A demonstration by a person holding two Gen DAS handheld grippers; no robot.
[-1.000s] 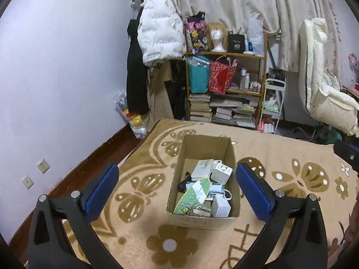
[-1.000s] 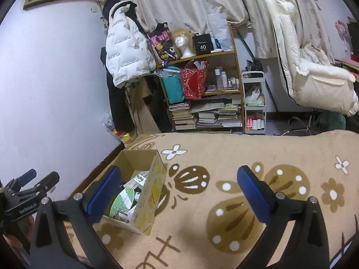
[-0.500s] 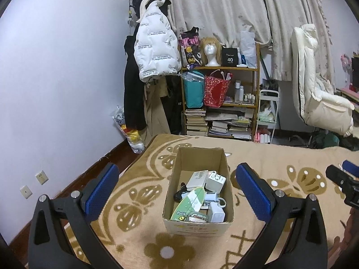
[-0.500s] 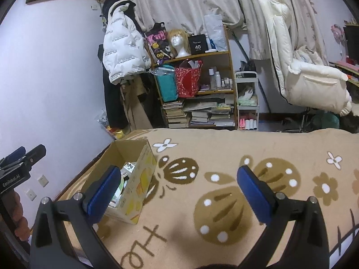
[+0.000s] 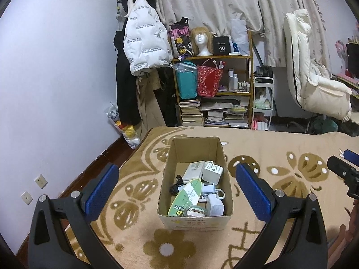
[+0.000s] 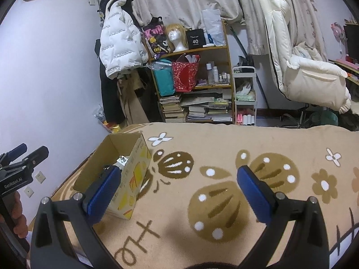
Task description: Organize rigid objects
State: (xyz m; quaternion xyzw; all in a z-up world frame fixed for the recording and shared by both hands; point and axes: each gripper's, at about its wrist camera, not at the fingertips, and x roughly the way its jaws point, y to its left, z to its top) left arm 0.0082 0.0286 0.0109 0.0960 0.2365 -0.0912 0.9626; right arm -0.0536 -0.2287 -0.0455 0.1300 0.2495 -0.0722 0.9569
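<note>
Cardboard box [image 5: 194,220] of small items between the wide-open left claw [image 5: 177,185], right claw [image 6: 177,187] likewise wide.

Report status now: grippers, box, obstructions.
Left gripper open, empty, facing cardboard box. Right gripper open, empty, over blanket. Box holds small items; nothing blocking.

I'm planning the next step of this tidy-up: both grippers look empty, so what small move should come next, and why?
Probably lower the open left gripper toward the cardboard box on the blanket. The box sits centred between its fingers, with the white charger exposed on top. The right gripper, also open, faces bare blanket.
</note>
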